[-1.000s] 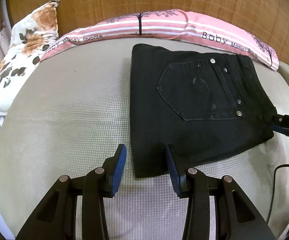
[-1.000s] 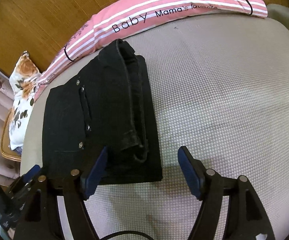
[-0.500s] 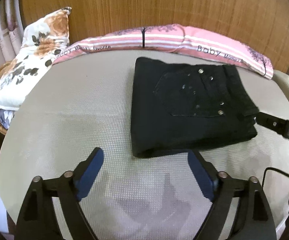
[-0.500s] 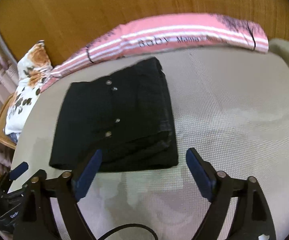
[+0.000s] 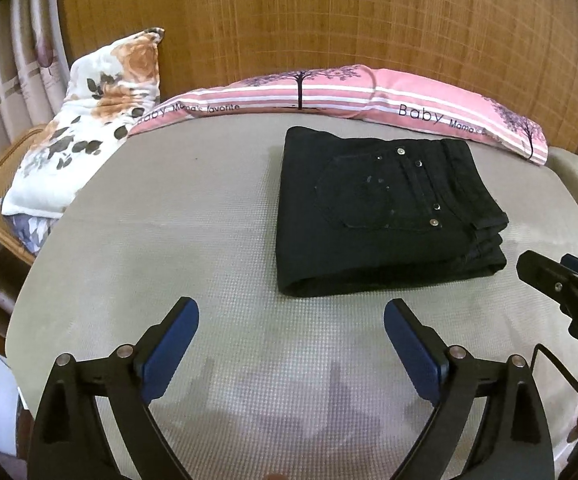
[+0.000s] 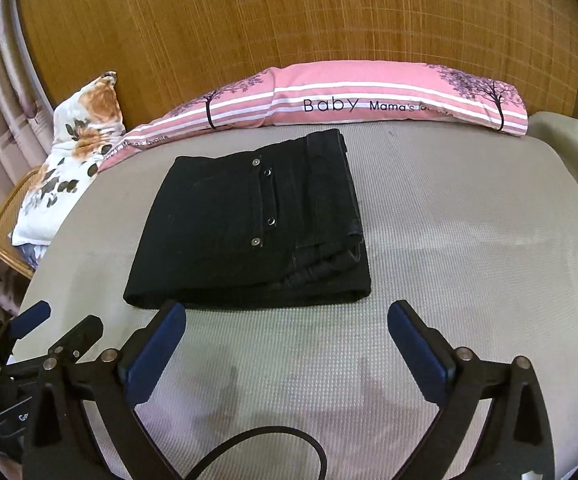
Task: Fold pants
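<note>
On grey mat (image 5: 209,220): pants (image 5: 377,208) folded compact. Left gripper (image 5: 291,340), right gripper (image 6: 287,340) jaws just opened wide, nothing between. We judge: retreat clear, don't snag stack edge.

One folded black pants (image 5: 385,216); two pillows: one pink striped pillow (image 5: 369,94), one floral pillow (image 5: 89,120); two grippers: left gripper (image 5: 291,334), right gripper (image 6: 287,334).

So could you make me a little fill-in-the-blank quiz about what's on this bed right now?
1. The folded pants are coloured ____.
2. The striped pillow behind them is mostly ____.
3. The left gripper and right gripper both have jaws standing ____.
4. The word "Baby" is printed on the ____.

Missing words: black; pink; open; pillow.
</note>
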Tool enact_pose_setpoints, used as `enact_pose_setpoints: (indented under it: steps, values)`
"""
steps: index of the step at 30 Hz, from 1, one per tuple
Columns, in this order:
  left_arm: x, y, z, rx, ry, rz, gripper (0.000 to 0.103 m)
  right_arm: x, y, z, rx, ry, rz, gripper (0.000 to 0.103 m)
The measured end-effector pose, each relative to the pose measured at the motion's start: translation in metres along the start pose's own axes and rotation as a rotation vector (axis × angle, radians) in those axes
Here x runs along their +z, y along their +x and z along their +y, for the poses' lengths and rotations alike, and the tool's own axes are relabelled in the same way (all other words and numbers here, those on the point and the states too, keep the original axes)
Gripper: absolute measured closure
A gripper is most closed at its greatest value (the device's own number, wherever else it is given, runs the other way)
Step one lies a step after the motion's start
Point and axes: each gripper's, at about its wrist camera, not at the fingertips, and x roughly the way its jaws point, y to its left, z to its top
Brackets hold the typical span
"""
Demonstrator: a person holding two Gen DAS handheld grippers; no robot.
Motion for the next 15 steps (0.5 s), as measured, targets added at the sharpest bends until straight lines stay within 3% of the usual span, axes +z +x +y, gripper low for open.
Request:
enact_pose_setpoints:
  steps: [15]
  values:
    - [-0.005, -0.011, -0.005, 0.029, 0.009, -0.020, 0.009, -0.008, -0.005, 0.011, -0.018, -0.042, 0.007, 0.003]
